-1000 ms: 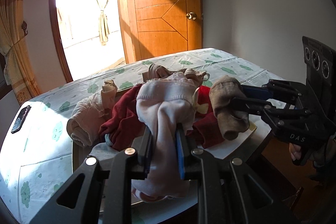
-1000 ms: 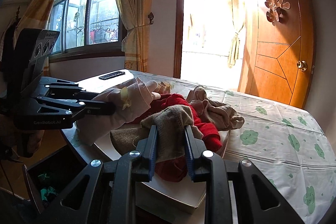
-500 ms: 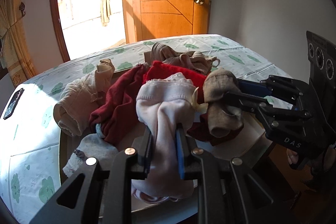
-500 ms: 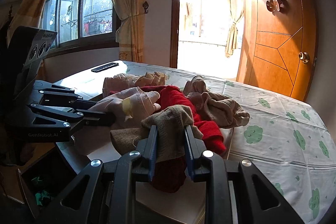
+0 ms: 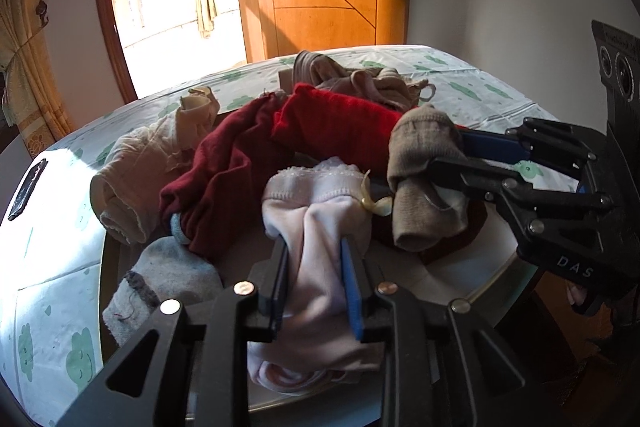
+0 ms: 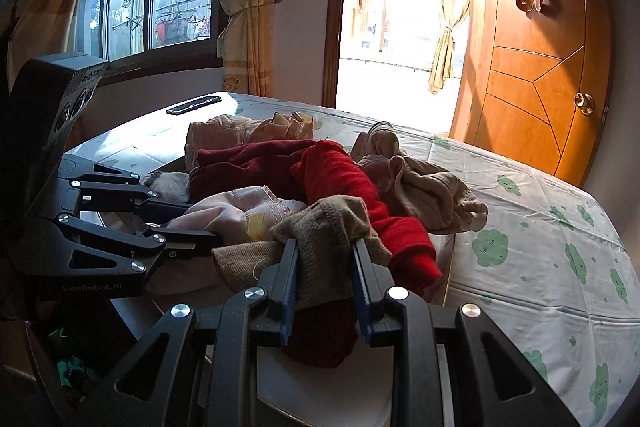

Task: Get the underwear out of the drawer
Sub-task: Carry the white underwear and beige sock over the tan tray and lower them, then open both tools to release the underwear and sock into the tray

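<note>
Two claws, two garments, both over the heap on the desk. My left claw has the pale pink underwear between its pads, and its jaws are opening, so the cloth sags onto the near edge of the pile. My right claw carries the brown knit piece; its jaws are opening too, though the fabric bunched between them looks pinched for now. I'd say both are set here because the red garment and the beige ones already lie on this flowered cloth. The drawer I cannot clearly make out.
</note>
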